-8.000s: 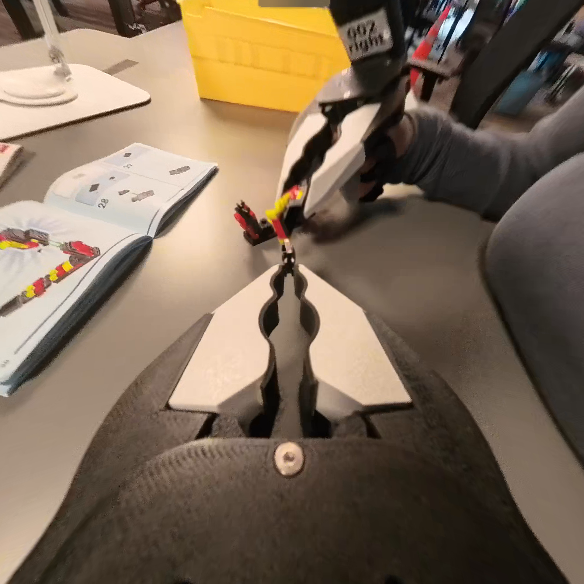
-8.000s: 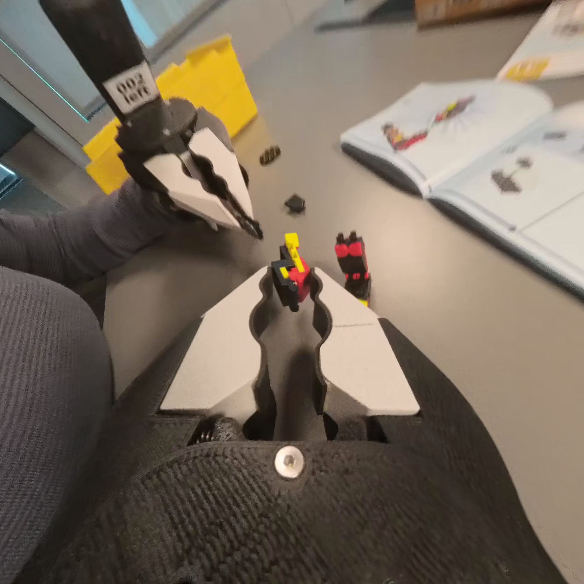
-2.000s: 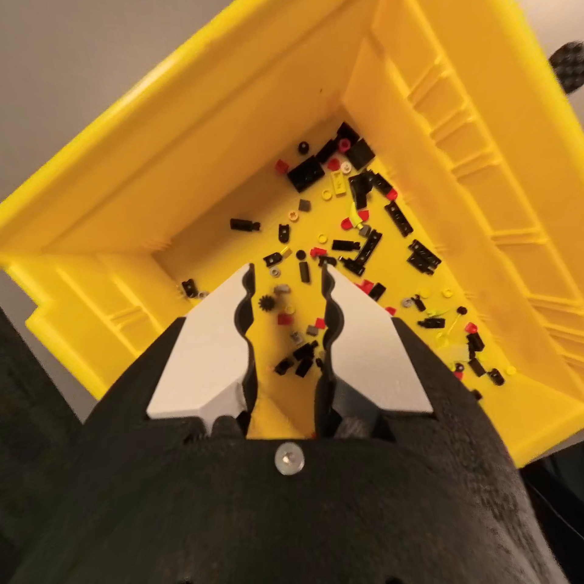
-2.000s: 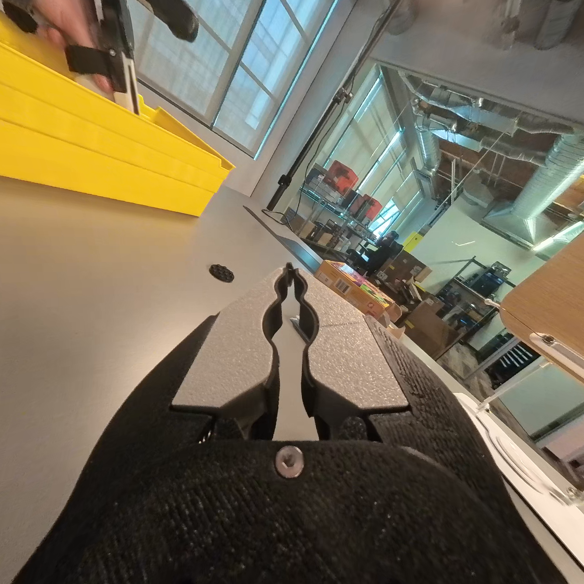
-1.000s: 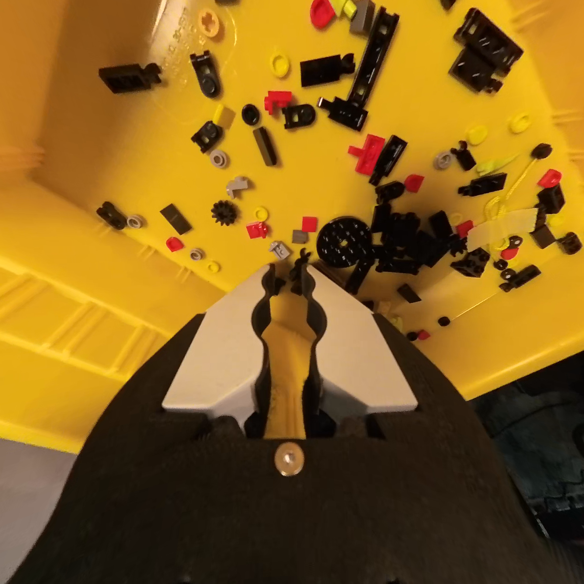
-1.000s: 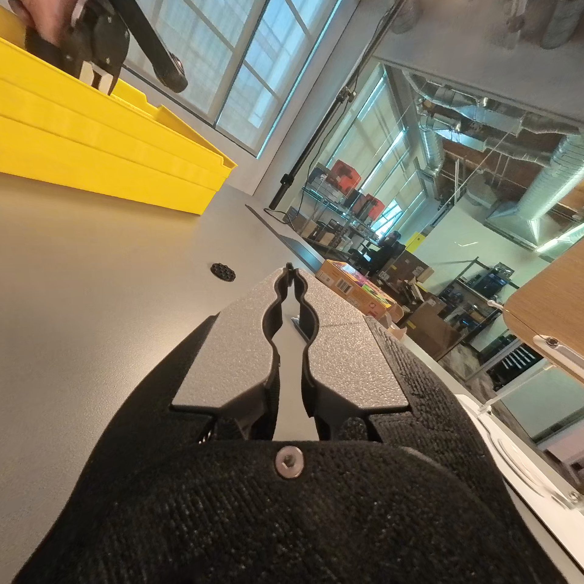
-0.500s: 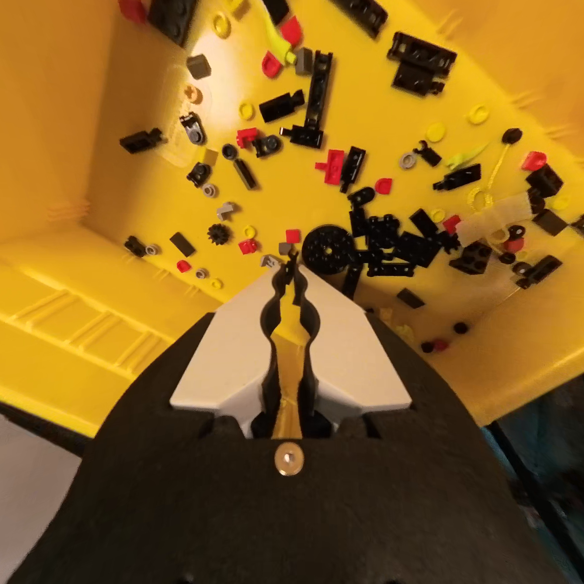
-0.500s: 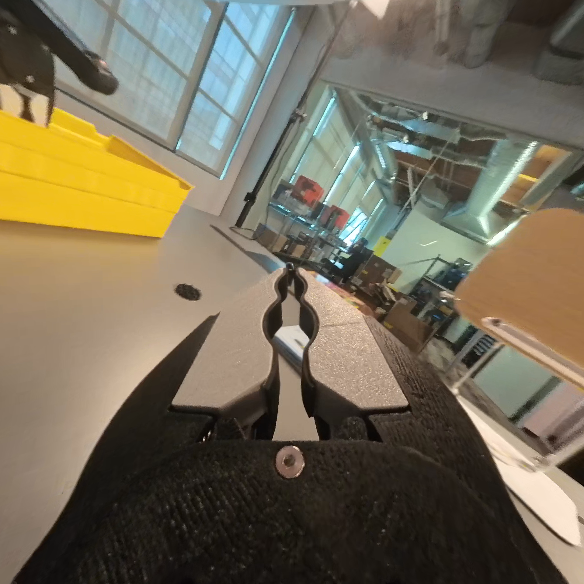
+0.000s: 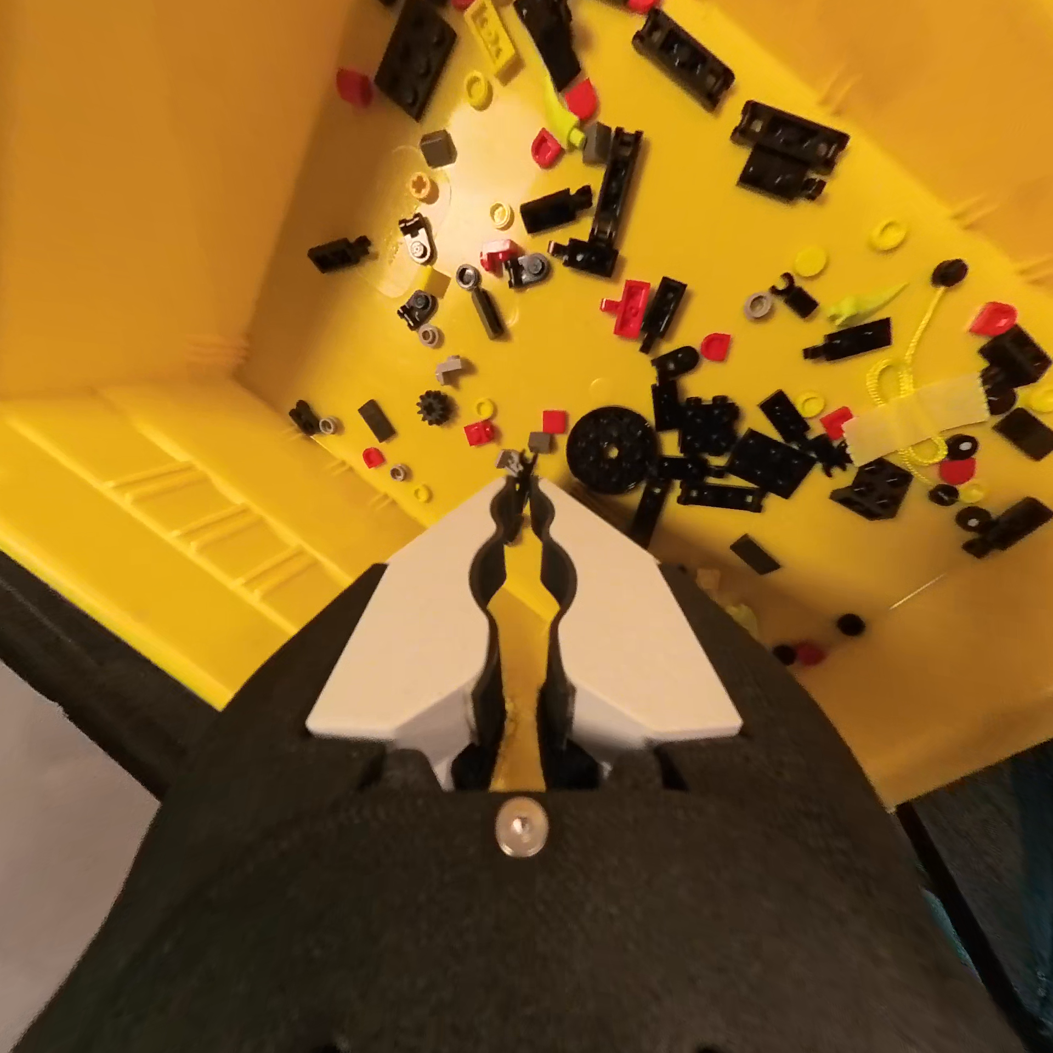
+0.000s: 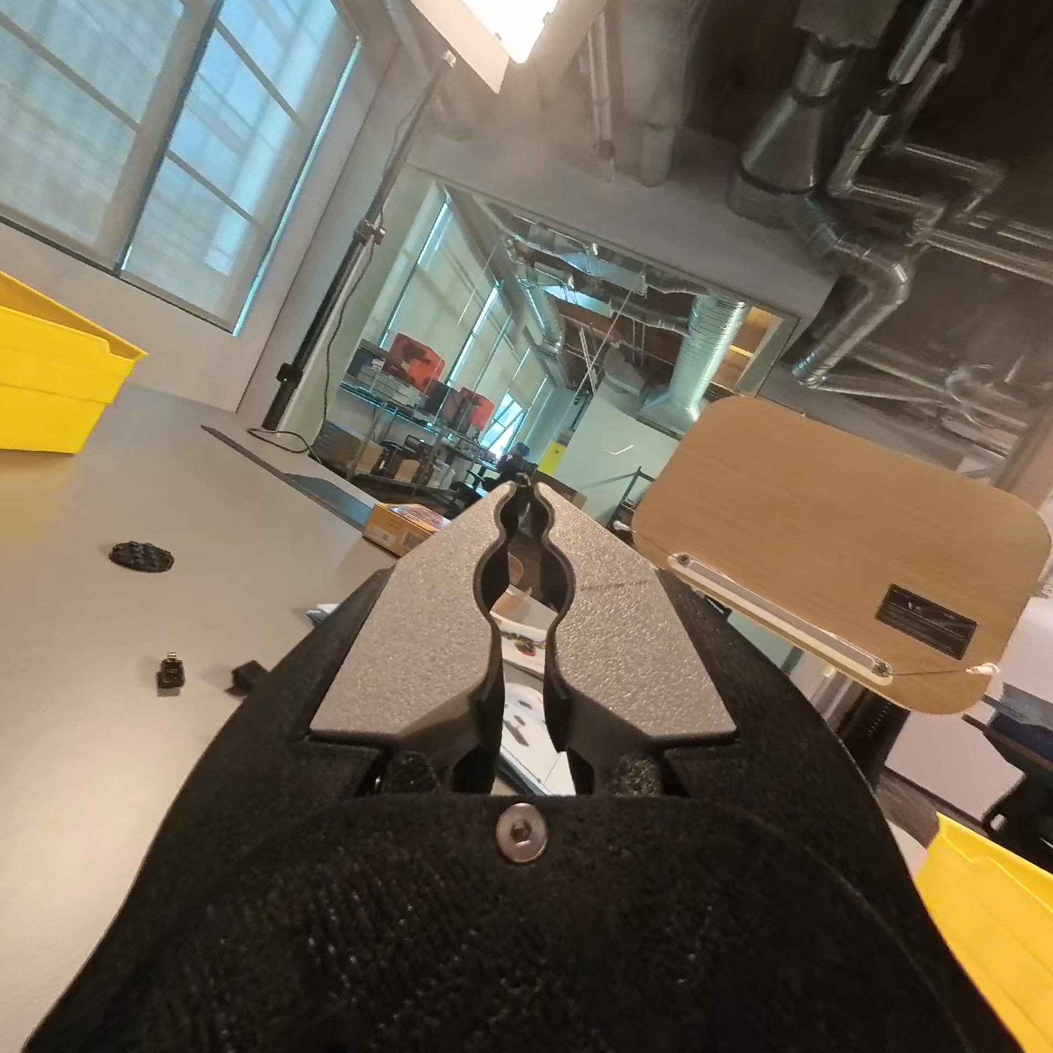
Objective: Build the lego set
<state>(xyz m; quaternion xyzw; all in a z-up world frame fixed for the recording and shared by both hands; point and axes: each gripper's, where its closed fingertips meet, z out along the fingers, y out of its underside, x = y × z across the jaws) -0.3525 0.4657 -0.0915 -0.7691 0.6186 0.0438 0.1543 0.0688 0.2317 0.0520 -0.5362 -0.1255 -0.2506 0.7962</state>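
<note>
In the left wrist view my left gripper (image 9: 522, 484) hangs inside the yellow bin (image 9: 142, 228). It is shut on a small thin black lego piece (image 9: 526, 468) that pokes out past the tips. Below it, many loose black, red, yellow and grey pieces lie on the bin floor, among them a round black plate (image 9: 612, 450). In the right wrist view my right gripper (image 10: 524, 484) is shut and empty, low over the grey table (image 10: 171, 456) and pointing across it. The red, yellow and black model is not in view.
On the table lie a round black piece (image 10: 141, 555) and two small black pieces (image 10: 171, 675). The yellow bin (image 10: 57, 387) stands at the far left. An orange box (image 10: 404, 524), a wooden lamp head (image 10: 826, 547) and the booklet (image 10: 524, 644) lie ahead. The left gripper's tips are roughly 50 cm from the right gripper's.
My left gripper closed on the small black piece in the bin and has risen from the floor with it. My right gripper stayed shut and swung right, so the bin slid to the left edge.
</note>
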